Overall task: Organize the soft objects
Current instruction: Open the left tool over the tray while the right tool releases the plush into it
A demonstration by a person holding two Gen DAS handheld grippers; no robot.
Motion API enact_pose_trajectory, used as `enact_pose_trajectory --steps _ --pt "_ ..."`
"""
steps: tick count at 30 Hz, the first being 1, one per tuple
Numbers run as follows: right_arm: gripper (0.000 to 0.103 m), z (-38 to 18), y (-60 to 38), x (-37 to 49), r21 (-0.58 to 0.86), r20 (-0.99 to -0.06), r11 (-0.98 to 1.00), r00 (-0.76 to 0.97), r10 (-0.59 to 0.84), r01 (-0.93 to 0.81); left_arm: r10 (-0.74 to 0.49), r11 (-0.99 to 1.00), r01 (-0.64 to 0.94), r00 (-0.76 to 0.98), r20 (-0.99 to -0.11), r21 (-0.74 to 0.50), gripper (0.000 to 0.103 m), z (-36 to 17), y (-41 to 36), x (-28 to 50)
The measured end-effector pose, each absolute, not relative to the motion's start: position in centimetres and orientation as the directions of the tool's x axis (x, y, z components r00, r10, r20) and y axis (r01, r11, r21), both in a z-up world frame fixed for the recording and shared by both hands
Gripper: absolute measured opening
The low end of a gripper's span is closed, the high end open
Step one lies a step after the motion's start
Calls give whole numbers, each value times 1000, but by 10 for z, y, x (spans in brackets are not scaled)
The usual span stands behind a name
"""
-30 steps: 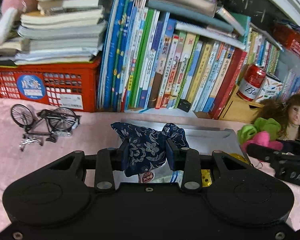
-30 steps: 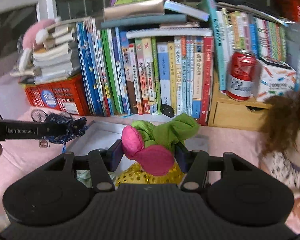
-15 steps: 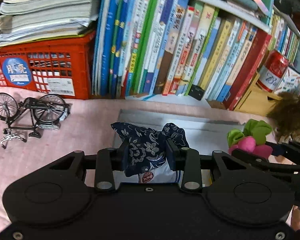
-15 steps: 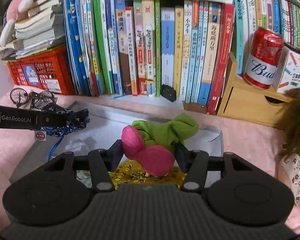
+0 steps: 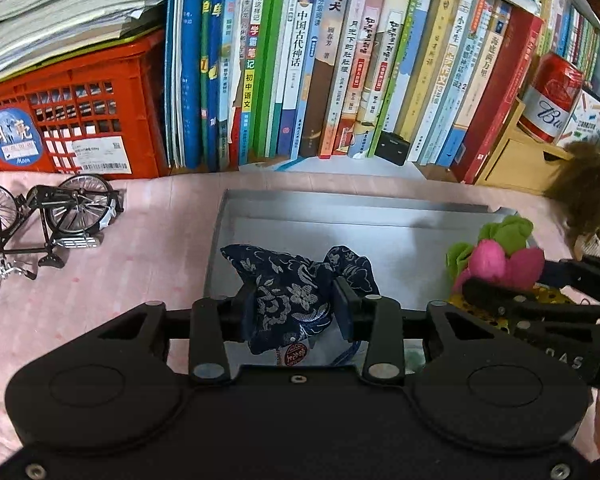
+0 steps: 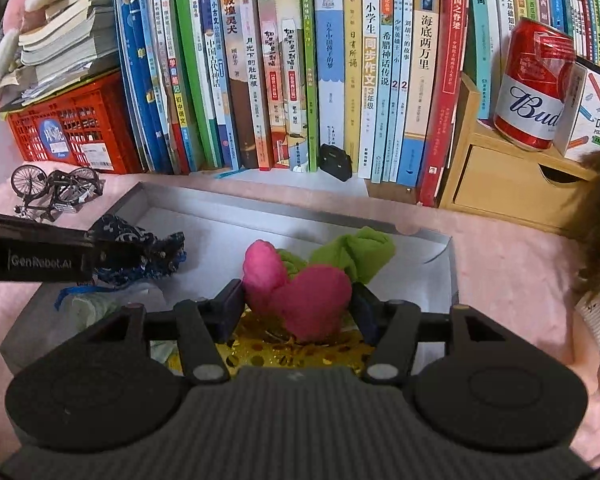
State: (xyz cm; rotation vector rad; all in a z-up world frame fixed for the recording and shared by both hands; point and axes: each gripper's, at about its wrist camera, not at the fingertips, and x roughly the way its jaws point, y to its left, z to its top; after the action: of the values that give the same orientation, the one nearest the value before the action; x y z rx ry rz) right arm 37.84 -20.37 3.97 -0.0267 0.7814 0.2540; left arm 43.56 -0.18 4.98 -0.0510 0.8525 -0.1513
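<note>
While a row of upright books (image 6: pixel 300 80) fills the back of both views, a pink cloth (image 5: pixel 100 280) covers the surface in front of them. On that cloth sits a grey box (image 6: pixel 450 264), open at the top. A red crate (image 5: pixel 80 120) stands at the left end of the books, a model bicycle (image 5: pixel 48 220) lies in front of it, and a red can (image 6: pixel 534 84) rests on a small wooden drawer at the right.

I hold 2 grippers above the box. My left gripper (image 5: pixel 294 308) is clamped on a dark blue floral pouch (image 5: pixel 296 280), over the box's left part. My right gripper (image 6: pixel 300 308) is clamped on a pink and green plush (image 6: pixel 308 292), over the right part, just above something gold and sequinned (image 6: pixel 284 354) already lying inside. A pale bundle (image 6: pixel 100 304) lies in the box under the pouch.

Both soft things look ready to go down. I judge the risks to be these: the 2 grippers are near each other and could knock together, and the plush, released so close to the right wall, could slump over the rim onto the cloth. The pouch's cord could also snag on a finger as I open.
</note>
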Motion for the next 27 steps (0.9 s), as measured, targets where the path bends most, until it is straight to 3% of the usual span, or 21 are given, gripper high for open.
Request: enact_pose_trajectory --steps 2,16,27 --pt "73 42 -205 376 73 -693 969 687 219 -236 -151 988 113 655 -740 -101 39 52 -3 433" --pt "79 88 -216 322 75 -610 959 748 262 -274 -133 990 130 748 -650 -53 72 102 -1 375" --pt "86 134 -224 253 77 -495 944 809 316 -322 -107 990 142 811 -575 16 74 144 3 301"
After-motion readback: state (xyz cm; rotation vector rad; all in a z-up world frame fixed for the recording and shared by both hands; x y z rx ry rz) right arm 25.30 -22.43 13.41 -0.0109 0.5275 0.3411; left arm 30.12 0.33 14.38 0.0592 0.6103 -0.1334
